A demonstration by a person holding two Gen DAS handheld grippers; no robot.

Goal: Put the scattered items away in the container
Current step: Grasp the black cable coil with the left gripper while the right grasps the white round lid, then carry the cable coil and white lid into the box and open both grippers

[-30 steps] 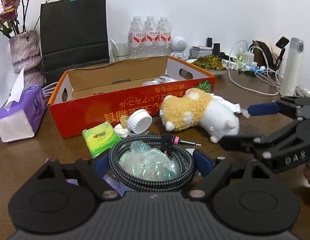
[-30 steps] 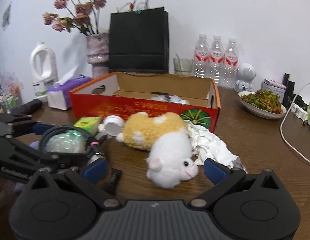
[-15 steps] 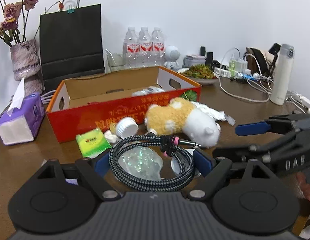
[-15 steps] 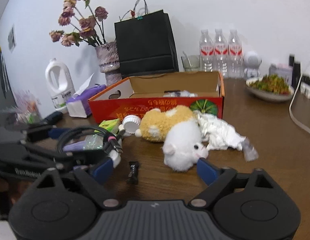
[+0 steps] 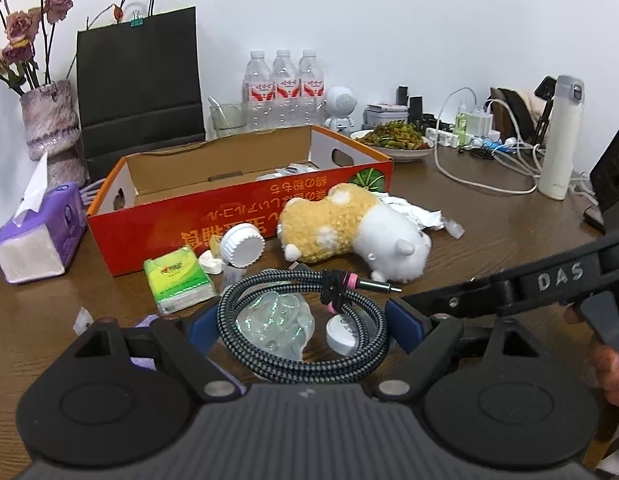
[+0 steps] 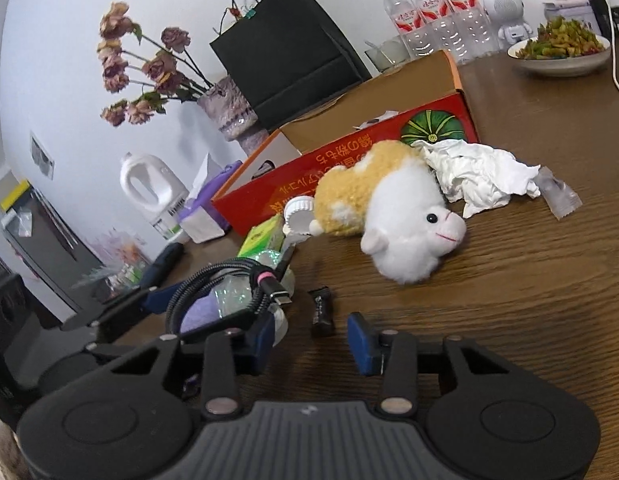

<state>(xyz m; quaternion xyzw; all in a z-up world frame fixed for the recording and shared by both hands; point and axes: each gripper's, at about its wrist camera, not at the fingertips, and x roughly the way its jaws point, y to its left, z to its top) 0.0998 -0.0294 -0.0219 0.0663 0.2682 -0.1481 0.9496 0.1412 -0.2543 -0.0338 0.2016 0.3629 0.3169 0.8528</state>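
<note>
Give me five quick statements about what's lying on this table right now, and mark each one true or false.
1. The plush toy lies on its side outside the red box. True.
2. The coiled braided cable sits between the left gripper fingers. True.
3. The right gripper is clamped on the plush toy. False: its jaws are closing around a small dark wrapped item on the table, pads not yet on it.
4. The green tissue pack is inside the red box. False: it lies on the table in front of the box.
5. The crumpled white paper lies beside the plush toy's head. True.
</note>
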